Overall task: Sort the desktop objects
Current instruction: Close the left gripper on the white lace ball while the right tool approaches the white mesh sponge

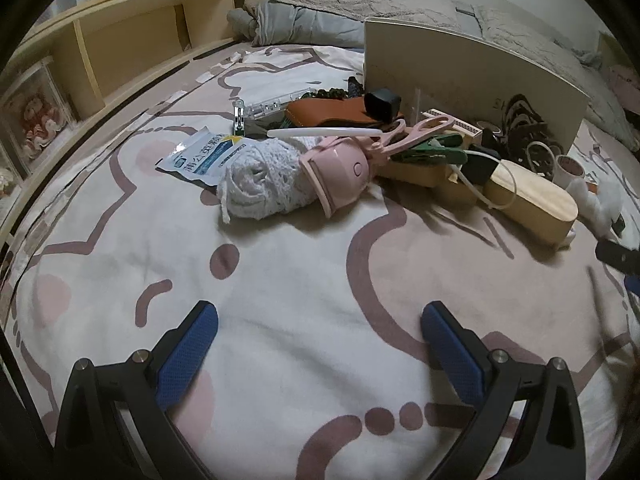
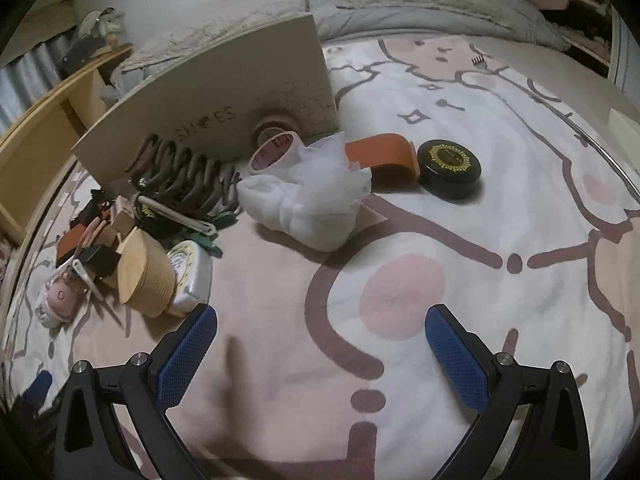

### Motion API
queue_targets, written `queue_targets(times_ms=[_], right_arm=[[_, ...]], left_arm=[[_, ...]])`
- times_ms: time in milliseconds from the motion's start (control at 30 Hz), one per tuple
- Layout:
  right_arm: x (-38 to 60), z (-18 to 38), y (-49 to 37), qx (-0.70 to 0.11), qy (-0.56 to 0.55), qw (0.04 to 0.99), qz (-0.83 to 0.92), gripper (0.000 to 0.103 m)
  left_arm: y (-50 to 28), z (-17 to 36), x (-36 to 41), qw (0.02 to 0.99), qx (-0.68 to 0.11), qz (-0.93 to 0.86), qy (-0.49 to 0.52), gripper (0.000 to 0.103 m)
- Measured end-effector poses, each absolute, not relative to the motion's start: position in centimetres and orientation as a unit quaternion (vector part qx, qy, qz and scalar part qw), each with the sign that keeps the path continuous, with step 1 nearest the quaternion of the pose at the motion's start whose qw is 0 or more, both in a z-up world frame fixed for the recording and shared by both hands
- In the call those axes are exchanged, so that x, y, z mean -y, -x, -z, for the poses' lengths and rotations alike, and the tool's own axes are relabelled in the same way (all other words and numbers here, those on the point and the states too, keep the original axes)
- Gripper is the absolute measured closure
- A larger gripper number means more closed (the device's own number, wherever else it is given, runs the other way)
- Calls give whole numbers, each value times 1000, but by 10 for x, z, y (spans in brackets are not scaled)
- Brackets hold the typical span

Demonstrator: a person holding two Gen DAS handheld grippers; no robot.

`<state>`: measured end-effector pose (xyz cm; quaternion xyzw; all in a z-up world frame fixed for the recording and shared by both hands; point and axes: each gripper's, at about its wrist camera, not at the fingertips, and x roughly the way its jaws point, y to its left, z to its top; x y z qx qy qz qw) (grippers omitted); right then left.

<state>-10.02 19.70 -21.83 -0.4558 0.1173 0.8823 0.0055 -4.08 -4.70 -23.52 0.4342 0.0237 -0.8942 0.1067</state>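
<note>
Basically nothing sorted yet: left gripper point(image 1: 319, 334) and right gripper point(image 2: 321, 338) both gape empty over the bed point(image 1: 280, 280), clutter pile point(image 1: 360, 160) untouched.

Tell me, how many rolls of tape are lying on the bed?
2 that I can see: one roll with red print tilted against the white mesh fabric, and a second roll right behind it against the shoe box. The pile may hide more.

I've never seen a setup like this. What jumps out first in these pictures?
A jumbled heap of small things on a cartoon-print bedspread: a pink gadget beside a white lace bundle, in front of an upright cream shoebox lid. Off to the right lies a round black tin. Both grippers, left and right, hover open and empty.
</note>
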Motion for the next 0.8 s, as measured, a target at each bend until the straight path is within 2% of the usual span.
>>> queue_targets(times_ms=[500, 800], right_arm=[[-208, 200, 141, -147, 447, 3, -882, 0], [-192, 206, 160, -111, 450, 30, -886, 0]], left_arm=[[34, 237, 45, 92, -6, 892, -443, 0], [39, 198, 57, 78, 2, 917, -391, 0]])
